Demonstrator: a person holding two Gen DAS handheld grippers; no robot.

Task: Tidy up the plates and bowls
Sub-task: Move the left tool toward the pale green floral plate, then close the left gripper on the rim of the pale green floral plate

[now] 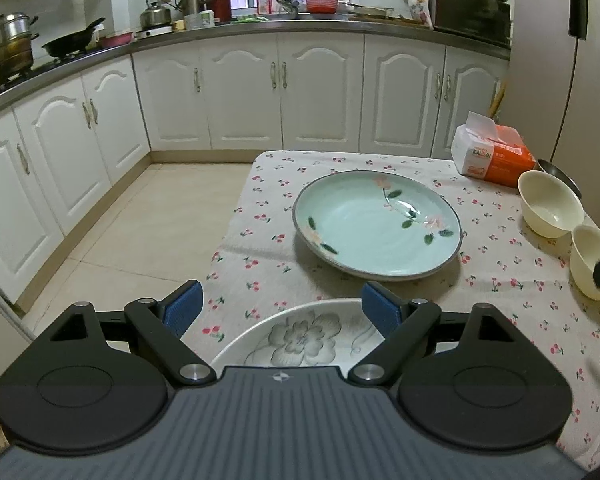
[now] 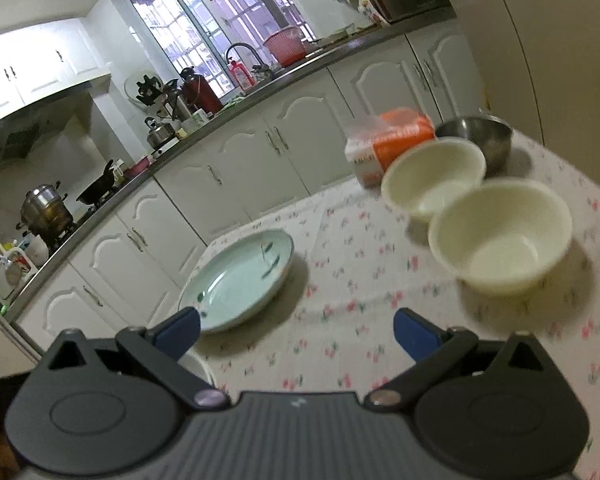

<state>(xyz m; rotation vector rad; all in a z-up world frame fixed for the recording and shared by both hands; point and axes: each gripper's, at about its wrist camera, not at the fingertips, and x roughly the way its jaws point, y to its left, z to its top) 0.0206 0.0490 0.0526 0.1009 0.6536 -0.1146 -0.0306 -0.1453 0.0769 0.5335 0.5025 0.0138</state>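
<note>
My left gripper (image 1: 282, 306) spread wide, empty, over near rim of white glazed plate with grey flower print (image 1: 300, 340) at desk (image 1: 380, 292) edge. Beyond it, round pale-green ceramic plate with painted flowers (image 1: 376, 224). Further right, two cream plastic bowls (image 2: 434, 178) (image 2: 500, 236) side by side, steel bowl (image 2: 480, 138) behind. My right gripper (image 2: 296, 334) spread, empty, above cloth.

Risk: white plate near edge; clumsy nudge could tip it off. Glaze may slip between pads.

White plate mostly hidden under gripper; right view blurred.
</note>
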